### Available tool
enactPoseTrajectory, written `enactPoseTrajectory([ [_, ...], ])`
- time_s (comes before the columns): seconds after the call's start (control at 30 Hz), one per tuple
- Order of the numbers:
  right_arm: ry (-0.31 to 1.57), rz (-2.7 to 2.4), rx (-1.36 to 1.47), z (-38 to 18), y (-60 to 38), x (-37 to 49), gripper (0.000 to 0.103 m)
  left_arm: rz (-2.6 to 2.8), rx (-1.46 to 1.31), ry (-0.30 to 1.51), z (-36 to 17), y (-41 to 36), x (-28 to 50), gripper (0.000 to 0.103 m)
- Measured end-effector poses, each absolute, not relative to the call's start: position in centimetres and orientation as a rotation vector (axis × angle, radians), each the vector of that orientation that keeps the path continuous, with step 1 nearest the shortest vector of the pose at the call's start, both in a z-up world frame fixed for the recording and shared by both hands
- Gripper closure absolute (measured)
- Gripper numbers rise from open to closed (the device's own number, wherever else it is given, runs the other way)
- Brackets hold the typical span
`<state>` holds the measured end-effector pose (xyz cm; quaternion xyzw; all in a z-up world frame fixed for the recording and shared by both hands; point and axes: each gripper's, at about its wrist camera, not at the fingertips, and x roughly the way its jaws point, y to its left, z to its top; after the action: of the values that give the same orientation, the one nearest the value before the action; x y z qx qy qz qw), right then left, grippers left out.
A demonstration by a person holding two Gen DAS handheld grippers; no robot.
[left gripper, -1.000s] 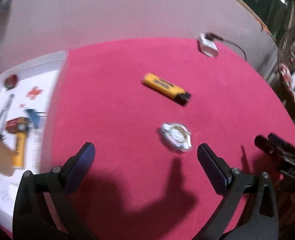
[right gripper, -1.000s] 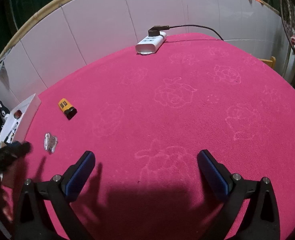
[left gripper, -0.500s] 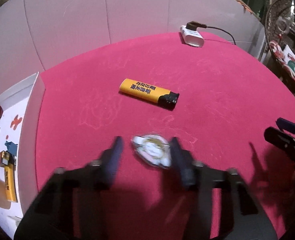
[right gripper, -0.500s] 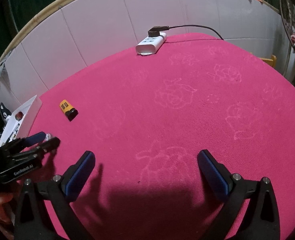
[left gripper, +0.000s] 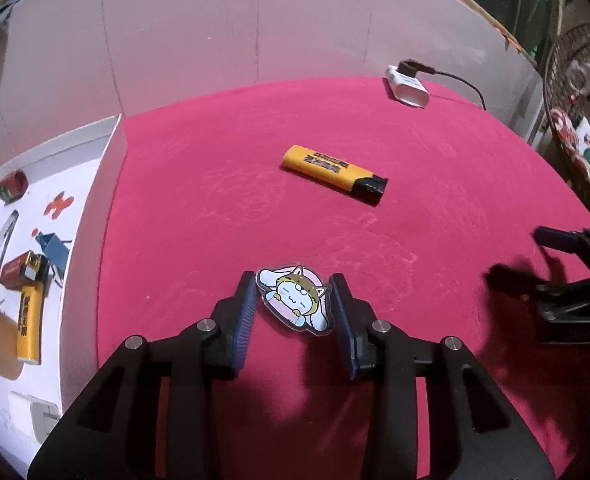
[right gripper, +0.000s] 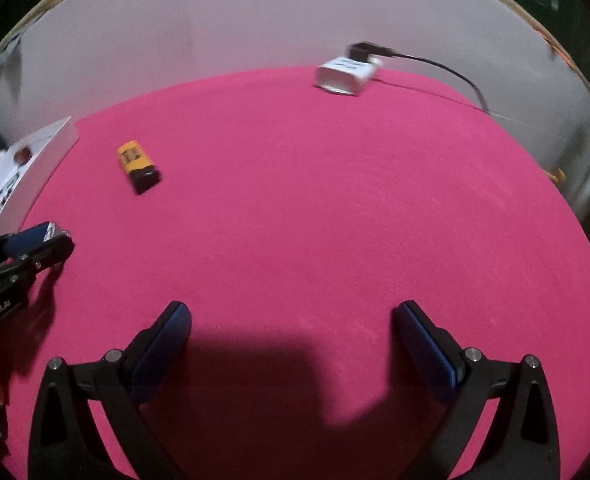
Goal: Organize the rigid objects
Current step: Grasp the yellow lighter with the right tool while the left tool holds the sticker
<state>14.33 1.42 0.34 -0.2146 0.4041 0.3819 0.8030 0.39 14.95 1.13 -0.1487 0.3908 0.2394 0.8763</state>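
A flat cartoon-cat badge [left gripper: 295,298] lies on the pink tablecloth, and my left gripper [left gripper: 293,300] is shut on it, one blue pad against each side. A yellow lighter [left gripper: 333,174] with a black cap lies further back, apart from the badge; in the right wrist view the lighter [right gripper: 137,164] sits at the left. My right gripper [right gripper: 291,320] hangs open over bare cloth with nothing between its fingers. It also shows at the right edge of the left wrist view as the right gripper [left gripper: 571,256]. The left gripper [right gripper: 51,240] appears at the left edge of the right wrist view.
A white box [left gripper: 107,184] stands at the table's left edge, holding a second yellow lighter [left gripper: 29,320], a red roll [left gripper: 13,186], a blue clip [left gripper: 53,246] and other small items. A white power strip [left gripper: 409,90] with a black cable lies at the back, by the tiled wall.
My left gripper went from wide open to shut on the badge. The right gripper shifted across the cloth and rolled, so its view now sits nearer the lighter and the power strip.
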Motion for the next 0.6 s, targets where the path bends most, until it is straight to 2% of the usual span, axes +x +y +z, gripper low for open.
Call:
enactPoseTrajectory([
  [0.6, 0.795, 1.135, -0.602, -0.3, 15.0, 14.9, 0.0, 0.542, -0.369, 0.797, 1.2, 15.8, -0.7, 0.067],
])
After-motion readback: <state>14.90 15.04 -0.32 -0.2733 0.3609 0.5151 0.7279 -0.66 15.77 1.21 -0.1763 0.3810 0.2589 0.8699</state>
